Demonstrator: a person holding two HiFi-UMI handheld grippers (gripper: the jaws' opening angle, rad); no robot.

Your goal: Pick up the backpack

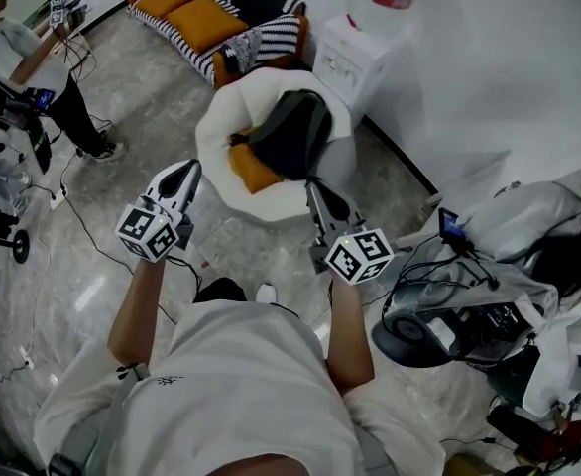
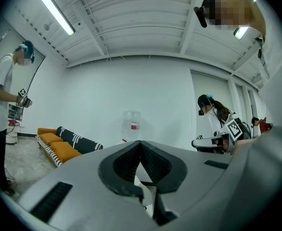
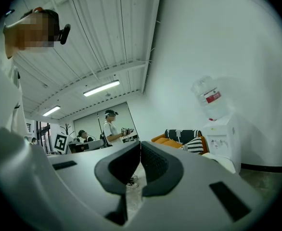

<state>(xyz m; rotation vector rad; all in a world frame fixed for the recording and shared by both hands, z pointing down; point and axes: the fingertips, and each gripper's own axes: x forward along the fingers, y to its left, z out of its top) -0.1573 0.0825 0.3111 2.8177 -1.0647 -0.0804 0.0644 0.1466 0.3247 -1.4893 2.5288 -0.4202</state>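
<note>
While backpack (image 1: 292, 132) rests on white chair (image 1: 219, 127), L gripper (image 1: 188, 171) & R gripper (image 1: 315, 187) hover nearer, short of it.
Both jaws fully closed, nothing btwn; backpack lies on chair's right side, orange cushion (image 1: 254, 170) at its left.

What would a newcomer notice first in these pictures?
The dark backpack lies on a round white chair at the centre of the head view, next to an orange cushion. In front of it the left hand-held gripper and right hand-held gripper point level, both shut and empty, neither touching the backpack. A water dispenser stands behind by the wall.
</note>
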